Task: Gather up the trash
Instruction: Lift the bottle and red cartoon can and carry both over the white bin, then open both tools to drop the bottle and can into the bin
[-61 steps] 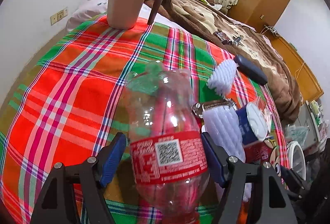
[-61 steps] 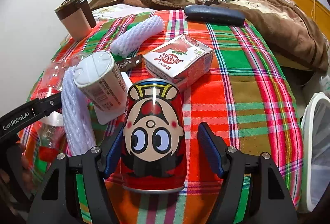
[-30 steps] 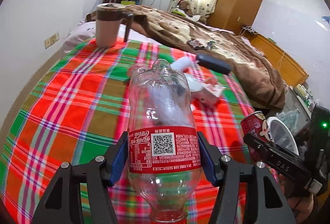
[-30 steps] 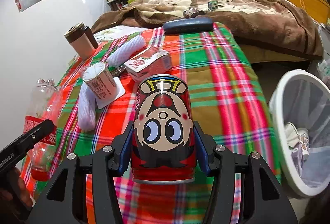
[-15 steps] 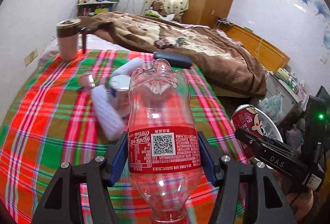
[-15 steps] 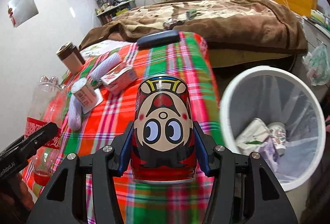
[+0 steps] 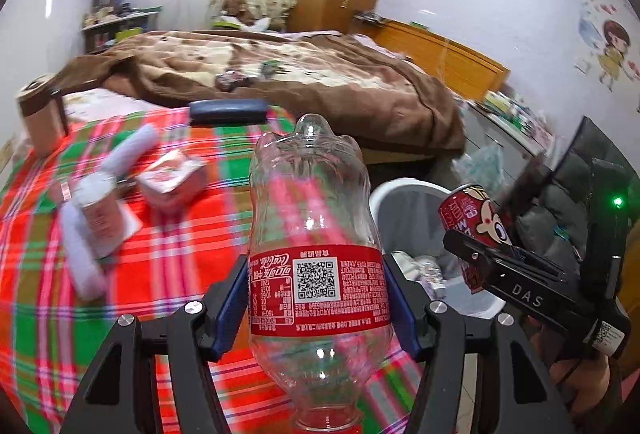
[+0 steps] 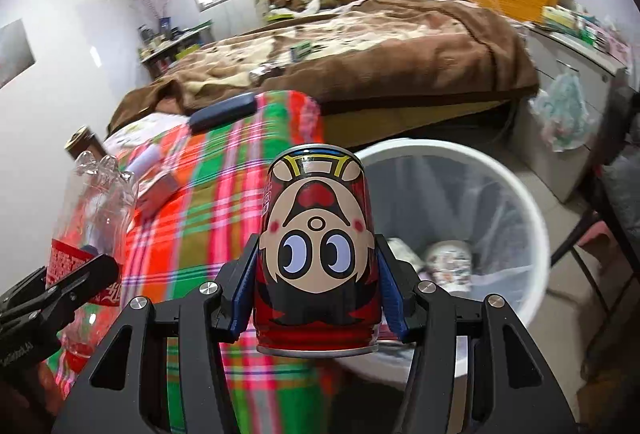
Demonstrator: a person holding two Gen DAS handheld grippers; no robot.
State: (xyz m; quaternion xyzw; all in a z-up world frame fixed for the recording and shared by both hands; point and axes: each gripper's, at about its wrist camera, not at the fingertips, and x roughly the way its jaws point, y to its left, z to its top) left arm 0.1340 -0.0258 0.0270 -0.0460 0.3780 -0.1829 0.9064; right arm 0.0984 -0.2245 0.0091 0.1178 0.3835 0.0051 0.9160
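Bedroom with a brown-blanketed bed [image 8: 360, 46] behind, and a red-green plaid cloth [image 7: 168, 266] over the near surface, with a white mesh bin [image 8: 532, 234] on the floor just beside its edge. Left gripper [image 7: 316, 298] clenched on an empty clear cola bottle [image 7: 316, 234], held neck-down with the red label right between the blue pads. Right gripper [image 8: 316, 290] clamped on a red cartoon can [image 8: 316, 246], also upside down, near the bin's rim. Probably best to carry each one fully over the opening before letting go, can first since it looks closer, and keep the release low so nothing bounces off the rim. Bottle looks light and thin-walled, slightly dented near the base, likely to squash if squeezed harder; can looks rigid, smooth and undented. Bin already has a few crumpled scraps at the bottom. Still lying on the cloth: a small pink carton [image 7: 170, 180], white foam sleeves [image 7: 80, 258], a paper cup [image 7: 98, 210] and a dark case [image 7: 228, 111]
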